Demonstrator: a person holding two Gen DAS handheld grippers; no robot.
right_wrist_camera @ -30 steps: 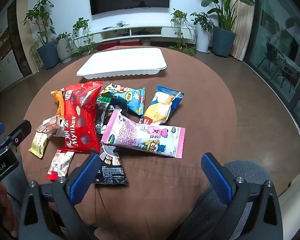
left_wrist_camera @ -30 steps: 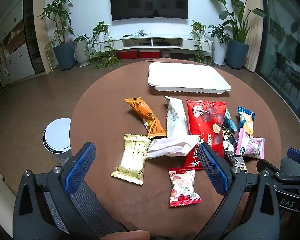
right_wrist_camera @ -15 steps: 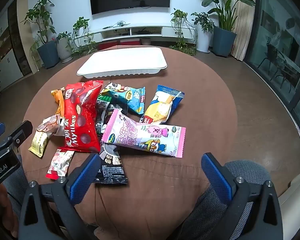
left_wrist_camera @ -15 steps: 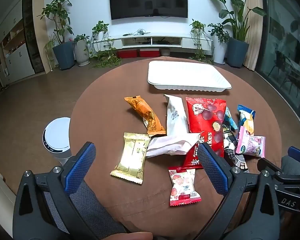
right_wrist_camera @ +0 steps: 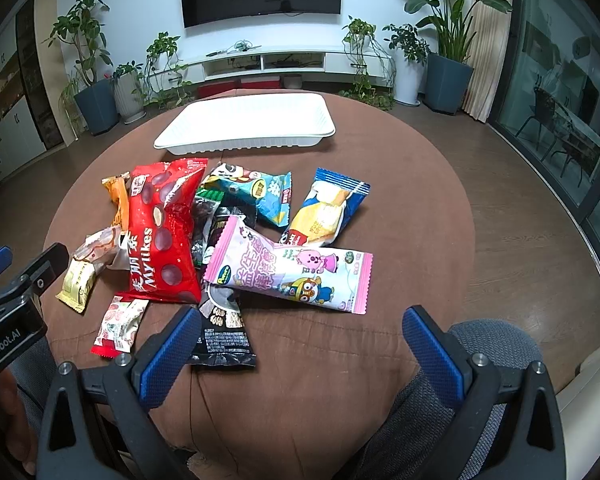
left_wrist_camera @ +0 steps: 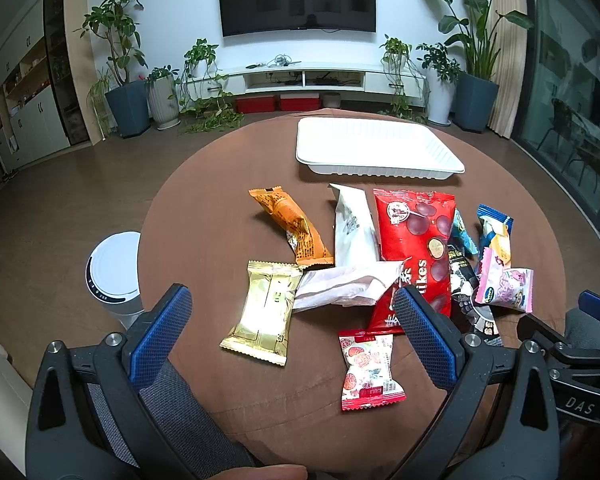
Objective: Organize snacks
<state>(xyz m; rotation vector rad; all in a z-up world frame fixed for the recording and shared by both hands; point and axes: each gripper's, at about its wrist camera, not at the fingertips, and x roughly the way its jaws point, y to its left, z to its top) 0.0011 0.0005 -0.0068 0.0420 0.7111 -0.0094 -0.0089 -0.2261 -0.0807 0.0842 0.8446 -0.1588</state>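
Observation:
Several snack packets lie scattered on a round brown table point(left_wrist_camera: 204, 208). A big red Mylikes bag point(left_wrist_camera: 416, 248) point(right_wrist_camera: 164, 236) lies in the middle, with an orange bar point(left_wrist_camera: 290, 226), a white packet point(left_wrist_camera: 354, 228), a gold packet point(left_wrist_camera: 266, 312) and a small red-white candy pack point(left_wrist_camera: 368, 368) around it. A pink packet point(right_wrist_camera: 288, 274), a black packet point(right_wrist_camera: 224, 332), a teal packet point(right_wrist_camera: 260, 192) and a blue-yellow packet point(right_wrist_camera: 328, 208) lie to the right. An empty white tray point(left_wrist_camera: 376, 152) point(right_wrist_camera: 248, 126) sits at the far side. My left gripper point(left_wrist_camera: 292, 338) and right gripper point(right_wrist_camera: 296, 350) both hover open near the table's front edge, holding nothing.
A white cylindrical device point(left_wrist_camera: 114, 276) stands on the floor left of the table. A person's grey-clad knees point(right_wrist_camera: 488, 344) are under the grippers. Potted plants point(left_wrist_camera: 120, 64) and a TV console point(left_wrist_camera: 324, 78) line the far wall; glass doors are at the right.

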